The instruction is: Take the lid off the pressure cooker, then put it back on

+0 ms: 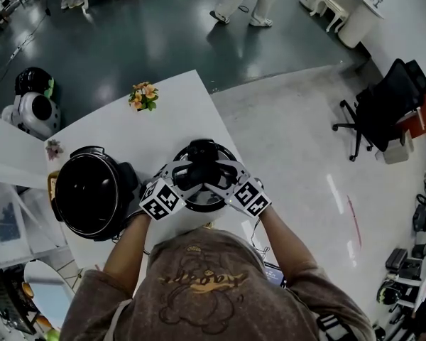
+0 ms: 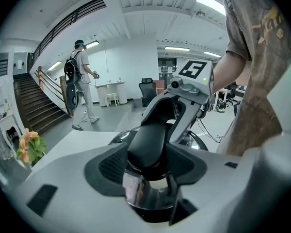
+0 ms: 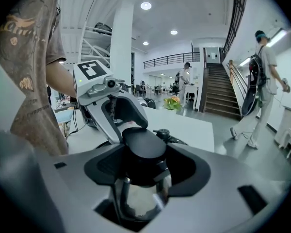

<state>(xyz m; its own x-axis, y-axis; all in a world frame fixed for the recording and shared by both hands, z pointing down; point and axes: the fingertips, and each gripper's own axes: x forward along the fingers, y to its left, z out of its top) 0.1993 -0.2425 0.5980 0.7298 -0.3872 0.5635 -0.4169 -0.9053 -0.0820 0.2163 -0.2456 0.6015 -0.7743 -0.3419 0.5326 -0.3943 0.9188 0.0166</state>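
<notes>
Cooker pot (image 1: 92, 190) close left of lid (image 1: 204, 202); open tabletop (image 1: 177, 119) beyond, up to flowers (image 1: 143, 96).

1. Brown shirt (image 1: 199, 290) with short sleeves and a gold drawing.
2. Left gripper (image 2: 148, 176): pale grey, black pads, cube (image 1: 160, 199) with black-and-white squares.
3. Right gripper (image 3: 140, 178): looks the same.

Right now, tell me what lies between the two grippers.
The lid's black handle; the left gripper and right gripper clamp it from opposite sides, clearest in the head view.

Glossy floor (image 1: 163, 34), black office chair (image 1: 383, 105)
</notes>
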